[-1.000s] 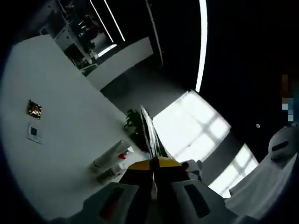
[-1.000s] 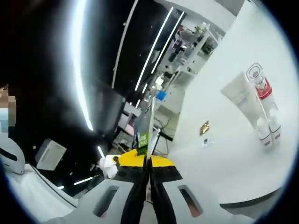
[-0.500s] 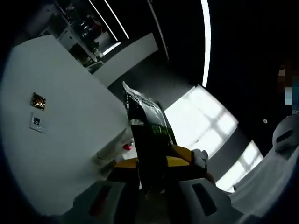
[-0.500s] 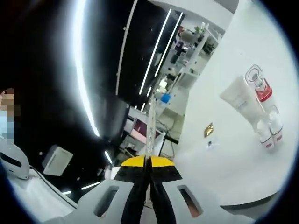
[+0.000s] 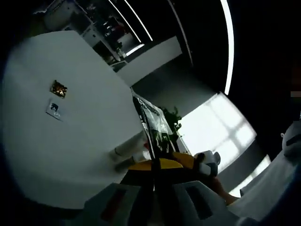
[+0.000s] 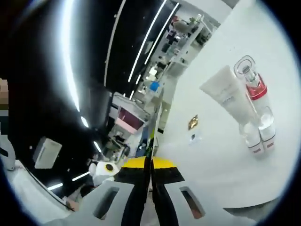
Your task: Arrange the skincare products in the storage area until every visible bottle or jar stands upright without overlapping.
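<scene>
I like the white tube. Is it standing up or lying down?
Standing up: the white tube rises from the table beside the bottles.

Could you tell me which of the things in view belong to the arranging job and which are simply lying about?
Belonging to the job:
- white tube
- clear bottle with a red band
- two small clear bottles
- sachet clamped between both grippers' fingers, seen edge-on in the right gripper view

Lying about:
- small gold packet
- small white card
- shelving in the background
</scene>
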Available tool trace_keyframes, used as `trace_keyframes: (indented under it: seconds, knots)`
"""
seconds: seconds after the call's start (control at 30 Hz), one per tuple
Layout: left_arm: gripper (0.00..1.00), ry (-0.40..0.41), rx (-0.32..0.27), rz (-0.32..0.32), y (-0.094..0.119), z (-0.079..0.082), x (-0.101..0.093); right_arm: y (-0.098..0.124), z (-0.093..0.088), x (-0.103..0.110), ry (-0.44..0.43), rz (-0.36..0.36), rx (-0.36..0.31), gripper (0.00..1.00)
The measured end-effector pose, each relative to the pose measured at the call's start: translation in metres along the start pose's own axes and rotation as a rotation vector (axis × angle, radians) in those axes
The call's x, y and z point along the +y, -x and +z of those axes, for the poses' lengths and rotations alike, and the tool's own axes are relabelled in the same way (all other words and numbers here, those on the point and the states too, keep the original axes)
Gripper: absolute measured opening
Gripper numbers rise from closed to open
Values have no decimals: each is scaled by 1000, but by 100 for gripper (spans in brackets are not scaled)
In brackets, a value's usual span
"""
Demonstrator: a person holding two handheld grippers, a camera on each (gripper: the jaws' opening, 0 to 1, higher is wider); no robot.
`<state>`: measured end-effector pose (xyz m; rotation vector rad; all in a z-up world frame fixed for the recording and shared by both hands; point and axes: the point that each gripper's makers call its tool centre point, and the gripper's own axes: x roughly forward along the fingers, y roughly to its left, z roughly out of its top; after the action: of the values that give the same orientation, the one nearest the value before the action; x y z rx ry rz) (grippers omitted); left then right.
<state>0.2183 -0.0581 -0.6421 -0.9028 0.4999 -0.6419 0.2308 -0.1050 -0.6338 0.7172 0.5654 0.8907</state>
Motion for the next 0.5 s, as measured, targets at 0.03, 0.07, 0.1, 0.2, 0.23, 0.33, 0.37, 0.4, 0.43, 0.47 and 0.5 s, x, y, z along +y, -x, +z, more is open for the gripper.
trace_keyframes:
  seconds: [0.03,0.07,0.1,0.2,0.23,0.33,0.37,0.4,0.43,0.47,0.5]
  knots:
    - [0,9,2,-4,-1,-1,0,1,-2,-2,42,-8,17,7]
    - [0,17,4,-11,-2,-1,0,3,-5,-5,113,-18,43,9]
    - [0,24,4,-17,-3,-1,-1,4,-6,-6,152,-22,57,13]
    - [0,37,6,-27,-7,-2,0,5,-13,-4,243,2,105,29]
    - [0,38,11,-23,-9,-3,0,6,-13,-3,251,4,107,33]
    - [0,47,14,-27,-11,-3,0,6,-17,4,310,34,124,47]
    - [0,50,15,-30,-12,-3,0,6,-18,5,327,40,129,52]
    - [0,51,16,-31,-12,-3,0,6,-20,7,355,47,141,55]
    - [0,53,18,-32,-13,-3,-1,7,-21,7,378,52,150,59]
    - [0,54,19,-33,-13,-3,-1,7,-23,8,400,56,160,63]
    - [0,54,22,-34,-14,-3,-1,8,-27,8,422,59,177,65]
